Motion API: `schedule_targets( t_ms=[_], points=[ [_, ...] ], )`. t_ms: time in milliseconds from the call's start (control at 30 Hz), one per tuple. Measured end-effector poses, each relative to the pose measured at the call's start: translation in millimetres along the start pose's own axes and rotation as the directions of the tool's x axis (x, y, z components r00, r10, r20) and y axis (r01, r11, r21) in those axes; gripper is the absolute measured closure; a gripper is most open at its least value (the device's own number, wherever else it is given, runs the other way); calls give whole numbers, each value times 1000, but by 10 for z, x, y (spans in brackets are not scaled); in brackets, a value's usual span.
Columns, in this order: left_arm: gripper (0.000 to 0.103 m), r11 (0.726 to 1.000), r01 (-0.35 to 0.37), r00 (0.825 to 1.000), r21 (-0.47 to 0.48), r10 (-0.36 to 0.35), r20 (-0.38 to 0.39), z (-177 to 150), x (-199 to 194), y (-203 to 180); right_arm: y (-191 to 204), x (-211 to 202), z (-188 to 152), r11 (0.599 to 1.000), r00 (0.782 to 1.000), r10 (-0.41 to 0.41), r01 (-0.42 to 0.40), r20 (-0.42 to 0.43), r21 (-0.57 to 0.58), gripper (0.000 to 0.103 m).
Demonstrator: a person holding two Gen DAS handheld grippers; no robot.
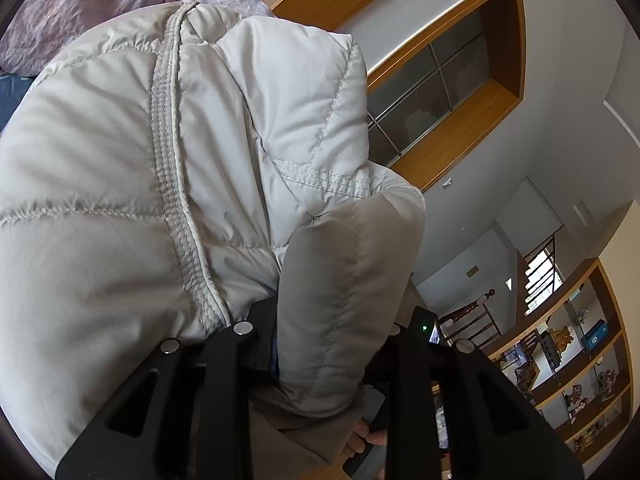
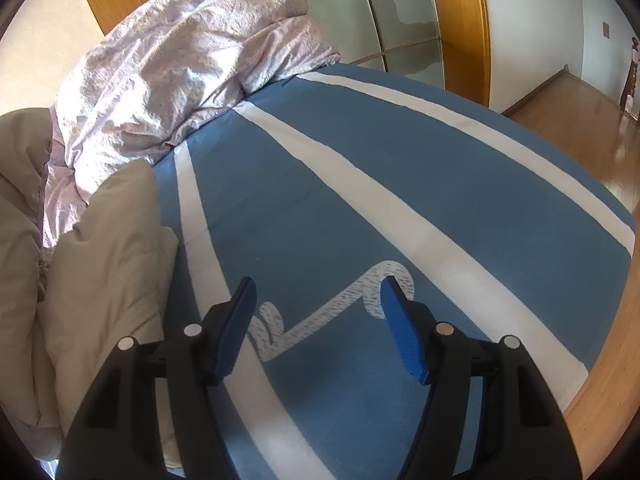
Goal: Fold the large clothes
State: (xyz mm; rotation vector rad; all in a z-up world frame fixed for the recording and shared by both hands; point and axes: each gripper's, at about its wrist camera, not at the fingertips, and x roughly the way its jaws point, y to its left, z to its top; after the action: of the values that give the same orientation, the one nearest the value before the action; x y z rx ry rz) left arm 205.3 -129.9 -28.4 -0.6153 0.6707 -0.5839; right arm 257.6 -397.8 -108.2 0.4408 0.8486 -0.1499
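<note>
Aloft in the left tongs (image 1: 332,344), clamped on a fold, the puffy beige quilted jacket (image 1: 168,168) could slide free under its slippery bulk, while the right tongs (image 2: 318,330) hover apart over the blue-and-white striped bed (image 2: 400,168).

Bedsheet (image 2: 360,184): blue with white stripes, centre of right wrist view.
Duvet (image 2: 180,64): crumpled lilac, at 11 o'clock on the bedsheet.
Floor (image 2: 580,128): wooden, at 2 o'clock.
Shelving (image 1: 580,380): wooden, ornaments inside, at 4 o'clock, left wrist view.
</note>
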Motion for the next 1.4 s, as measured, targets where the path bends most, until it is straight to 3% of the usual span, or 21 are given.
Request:
schedule_targets(
  t_ms=[400,767,1133,1400],
  points=[
    [78,997,-50,997,64,54,-53,85,120,-82,63,76,33,994,996,-89,89,-4,-64,38],
    [78,991,-68,990,113,80,-114,114,252,4,114,172,57,962,975,-220,217,-1,-168,38],
    [78,987,-55,976,153,85,-202,173,314,146,40,173,63,962,973,-230,228,-1,-150,38],
    [72,958,-127,978,256,164,-130,200,39,102,6,147,60,962,973,-231,229,2,-145,38]
  ],
)
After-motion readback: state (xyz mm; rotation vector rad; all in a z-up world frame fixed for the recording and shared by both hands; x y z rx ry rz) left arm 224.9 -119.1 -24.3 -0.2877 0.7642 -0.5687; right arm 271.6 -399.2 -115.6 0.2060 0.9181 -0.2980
